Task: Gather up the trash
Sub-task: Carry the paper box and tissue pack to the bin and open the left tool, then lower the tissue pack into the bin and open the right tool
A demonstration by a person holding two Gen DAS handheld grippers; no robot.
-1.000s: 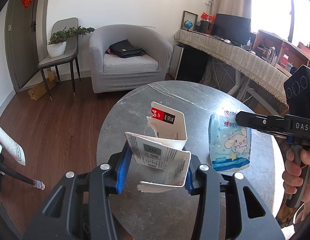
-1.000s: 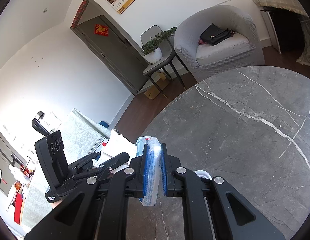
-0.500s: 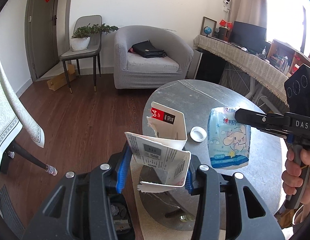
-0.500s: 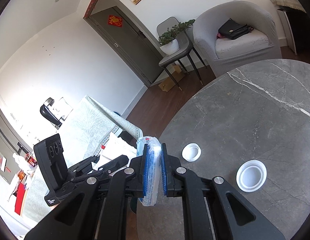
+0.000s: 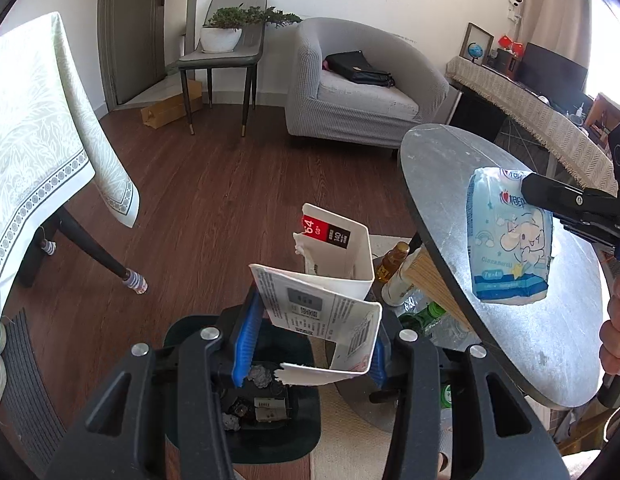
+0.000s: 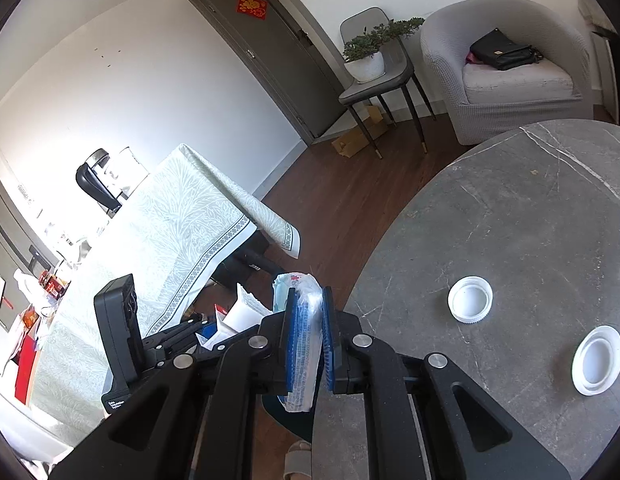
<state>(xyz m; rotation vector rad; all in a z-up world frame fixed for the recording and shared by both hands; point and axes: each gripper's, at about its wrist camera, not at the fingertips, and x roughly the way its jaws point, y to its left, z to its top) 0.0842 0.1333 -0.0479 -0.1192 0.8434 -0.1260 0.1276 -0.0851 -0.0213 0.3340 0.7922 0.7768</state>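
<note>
Table: a round grey marble top, taken as the landmark; two white lids are seen lying on it, apart from each other.
Armchair: set well beyond the table, with a black bag on its seat.
Clothed table: placed across the wood floor from the table, its pale cloth hanging over the edge.
Chair: stood beside the armchair, a potted plant carried on its seat.
Bin: a dark bin set on the floor just beside the table; crumpled scraps and small packaging are seen inside. Its opening is partly hidden by the left gripper's fingers.
Bottles: several are gathered under the table's edge, beside the bin.
Carton: a torn white carton is clamped between the pads of the left gripper, held above the bin.
Pouch: a blue-and-white pouch is pinched flat in the clenched right gripper, held over the table's edge, near the bin.
</note>
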